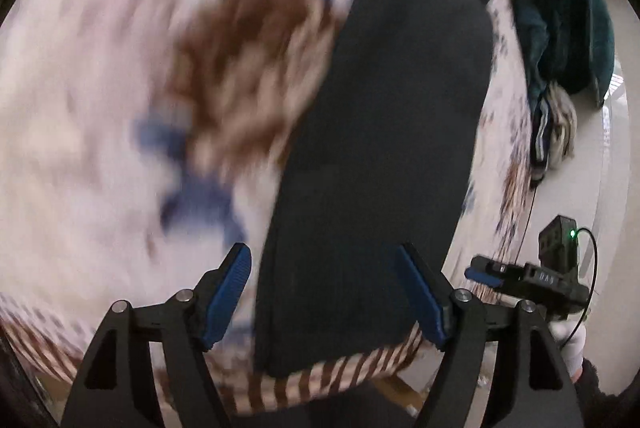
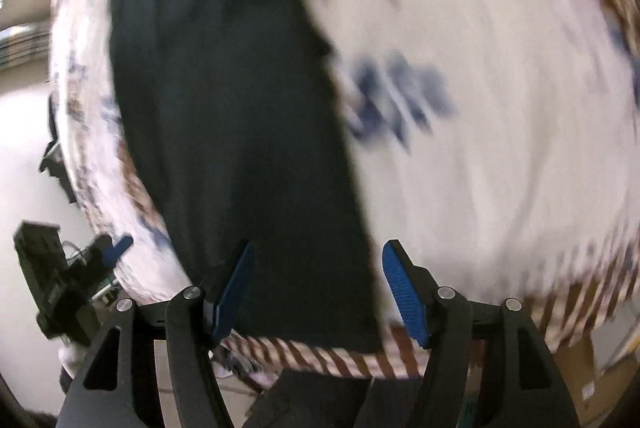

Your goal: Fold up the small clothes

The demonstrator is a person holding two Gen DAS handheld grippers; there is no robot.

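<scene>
Blue-padded, the left gripper [image 1: 322,292] and right gripper [image 2: 318,288] both gape apart, gripping nothing. Just beyond lies the dark garment [image 1: 384,148], a long flat strip on the patterned table [image 1: 100,108]; further folds seemingly remain. Farther off, heaped clothes [image 1: 560,28] wait unfolded.

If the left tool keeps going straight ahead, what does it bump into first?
Most likely the dark garment lying on the patterned tablecloth. The open left tool points right at it, though blur hides how far off it is.

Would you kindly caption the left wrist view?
Open left gripper above a dark garment on a patterned cloth.
</scene>
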